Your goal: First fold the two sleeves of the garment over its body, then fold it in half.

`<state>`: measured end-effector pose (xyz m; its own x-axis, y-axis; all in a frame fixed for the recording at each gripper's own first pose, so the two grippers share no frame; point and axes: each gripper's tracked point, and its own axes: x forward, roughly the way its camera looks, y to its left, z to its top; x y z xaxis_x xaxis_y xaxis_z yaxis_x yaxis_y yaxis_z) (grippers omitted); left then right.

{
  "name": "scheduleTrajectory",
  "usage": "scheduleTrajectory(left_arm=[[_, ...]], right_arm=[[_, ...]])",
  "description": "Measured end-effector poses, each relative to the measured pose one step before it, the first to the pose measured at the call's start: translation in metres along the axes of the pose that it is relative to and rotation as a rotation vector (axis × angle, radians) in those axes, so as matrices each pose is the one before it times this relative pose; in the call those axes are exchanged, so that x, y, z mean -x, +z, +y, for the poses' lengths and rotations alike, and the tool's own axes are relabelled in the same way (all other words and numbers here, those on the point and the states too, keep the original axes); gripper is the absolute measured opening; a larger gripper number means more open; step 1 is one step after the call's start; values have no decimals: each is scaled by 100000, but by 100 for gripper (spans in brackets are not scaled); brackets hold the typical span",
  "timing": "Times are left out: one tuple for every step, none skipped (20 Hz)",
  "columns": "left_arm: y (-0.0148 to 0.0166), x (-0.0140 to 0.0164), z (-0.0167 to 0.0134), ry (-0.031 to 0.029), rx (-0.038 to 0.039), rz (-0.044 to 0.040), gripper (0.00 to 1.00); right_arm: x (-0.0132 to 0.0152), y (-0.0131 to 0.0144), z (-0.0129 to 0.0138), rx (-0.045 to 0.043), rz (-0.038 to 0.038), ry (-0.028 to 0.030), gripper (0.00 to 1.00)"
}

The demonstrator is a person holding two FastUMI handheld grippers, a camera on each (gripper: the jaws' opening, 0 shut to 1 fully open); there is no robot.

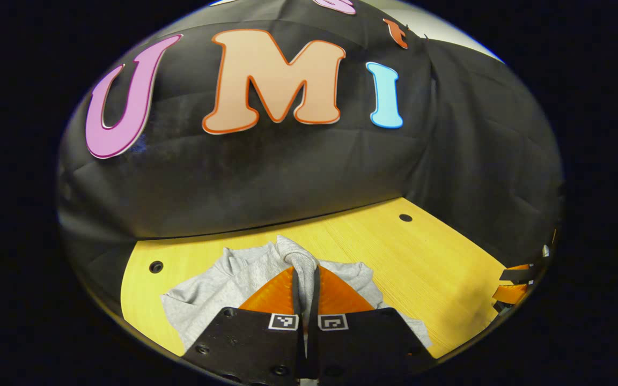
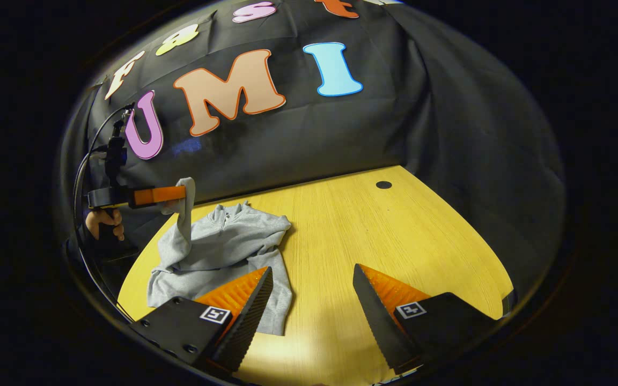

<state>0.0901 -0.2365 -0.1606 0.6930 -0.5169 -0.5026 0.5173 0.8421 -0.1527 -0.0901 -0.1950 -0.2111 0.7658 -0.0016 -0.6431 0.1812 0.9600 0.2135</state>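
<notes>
Pinching a sleeve (image 1: 303, 268) of the light grey sweatshirt (image 2: 223, 252), my left gripper (image 1: 304, 279) has its jaws clamped together on the cloth, lifting it above the yellow wooden table (image 2: 395, 236). From the right gripper view I see that sleeve hanging up from the rumpled body. My right gripper (image 2: 311, 289) hovers beside the garment, jaws wide apart.

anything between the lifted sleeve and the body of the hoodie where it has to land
Nothing visible. The left hand-held gripper holds the sleeve up above the hoodie, whose body lies bare on the table. The right hand-held gripper is open, nearer the camera, off to the side.
</notes>
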Motion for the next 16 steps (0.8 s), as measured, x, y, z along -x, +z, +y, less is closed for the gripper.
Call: scheduleTrajectory(left_arm=[[-831,-502,-724,-802,-610,1305,0],[-610,-675,-709,-970,-488,1556,0],[-664,-684,-617,-775,-656,1895,0],[-638,-712,-603,-737,-841,1770,0],[-701,-630,-609,-424,-825,1654,0],[-503,-717,-546,-299,-726,1170,0],[-585,-838,-517,-507,-656,1151,0],[-528,-668,-551,-285,-651,1207,0],[-606,-714,-428,289,-805,1362,1],[-430,-640,-340,418,-968,1234,1],[-459,-515,-383,122,-771,733,2],[-292,-492,-357,-13,-418,662,3],[-353,-284,-276,150,-185,690,4],[-74,-211,-98,269,604,-163,4],[103,-157,-8,624,1651,-1111,9],[386,22,113,477,2092,-2595,13]], right_arm=[[272,-102,-434,-499,101,-534,96],[224,-214,-381,-476,141,-470,96],[198,-144,-358,-293,181,-535,96],[237,-149,-382,-132,140,-508,96],[129,-118,-313,-164,201,-459,96],[102,-228,-211,-522,263,-145,96],[44,-190,-57,-562,425,293,96],[-11,-348,-31,-182,796,281,96],[-75,-300,74,170,941,418,96],[-168,-272,317,284,801,650,96],[-82,-120,403,514,498,1098,96],[-116,-38,405,1022,184,997,96],[-122,-68,384,1262,327,947,96],[-182,-56,437,1216,400,963,96],[-175,86,359,1013,160,972,96],[-205,26,449,791,158,1004,96]])
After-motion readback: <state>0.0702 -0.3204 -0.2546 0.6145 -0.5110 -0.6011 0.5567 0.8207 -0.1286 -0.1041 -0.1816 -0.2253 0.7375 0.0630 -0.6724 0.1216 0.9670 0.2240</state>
